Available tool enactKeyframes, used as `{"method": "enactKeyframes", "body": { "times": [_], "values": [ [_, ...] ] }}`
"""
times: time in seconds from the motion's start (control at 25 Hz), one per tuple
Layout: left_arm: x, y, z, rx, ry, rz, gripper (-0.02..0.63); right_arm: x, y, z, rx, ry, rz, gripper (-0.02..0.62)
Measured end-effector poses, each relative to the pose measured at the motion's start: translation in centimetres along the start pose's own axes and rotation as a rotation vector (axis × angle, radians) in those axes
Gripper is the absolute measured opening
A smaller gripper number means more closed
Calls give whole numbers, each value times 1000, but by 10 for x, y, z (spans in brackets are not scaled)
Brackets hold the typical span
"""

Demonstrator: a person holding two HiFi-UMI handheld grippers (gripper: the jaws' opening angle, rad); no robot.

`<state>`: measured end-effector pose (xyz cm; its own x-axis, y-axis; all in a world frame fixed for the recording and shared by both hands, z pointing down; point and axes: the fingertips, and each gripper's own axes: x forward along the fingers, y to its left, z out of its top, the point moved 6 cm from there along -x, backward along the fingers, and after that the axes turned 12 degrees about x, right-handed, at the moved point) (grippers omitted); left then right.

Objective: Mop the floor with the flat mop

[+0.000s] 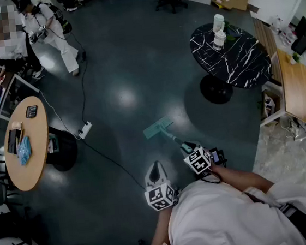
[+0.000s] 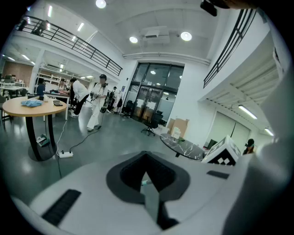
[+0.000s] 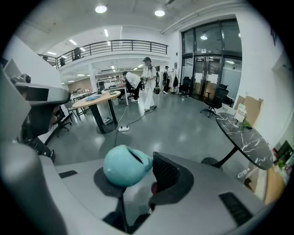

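The right gripper (image 3: 138, 173) is clamped on the rounded teal handle end (image 3: 125, 165) of the flat mop (image 1: 158, 127). The mop's pad lies flat on the dark floor (image 1: 114, 68), left of the black marbled round table (image 1: 234, 63) and nearer the person. The left gripper (image 1: 155, 172), farther left of that table, has its jaws drawn together on nothing.

No word, brand or number could be read in any view. The left gripper (image 1: 155, 172) and right gripper (image 1: 188, 148) each bore a cube with black-and-white square markers, patterns and not letters. Any print on the white containers (image 1: 219, 29) on the black table (image 1: 245, 62) was too small to read.
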<state>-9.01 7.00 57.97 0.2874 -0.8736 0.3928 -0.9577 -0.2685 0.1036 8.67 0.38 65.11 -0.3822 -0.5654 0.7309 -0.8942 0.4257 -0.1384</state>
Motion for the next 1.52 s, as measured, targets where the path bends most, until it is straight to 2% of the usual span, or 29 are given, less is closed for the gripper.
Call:
{"method": "enactKeyframes", "body": {
  "times": [0.76,0.96,1.28,1.52],
  "values": [
    [6,-5,-2,-7,12,-21,5,0,0,-5,-36,-2,-16,118],
    [7,0,-6,-23,29,-10,5,24,-2,-5,-43,-25,-29,118],
    [16,5,0,-36,46,30,5,129,-8,70,-58,-86,-37,117],
    [12,8,2,-52,64,93,5,199,-15,126,-99,-100,-50,117]
  ]
}}
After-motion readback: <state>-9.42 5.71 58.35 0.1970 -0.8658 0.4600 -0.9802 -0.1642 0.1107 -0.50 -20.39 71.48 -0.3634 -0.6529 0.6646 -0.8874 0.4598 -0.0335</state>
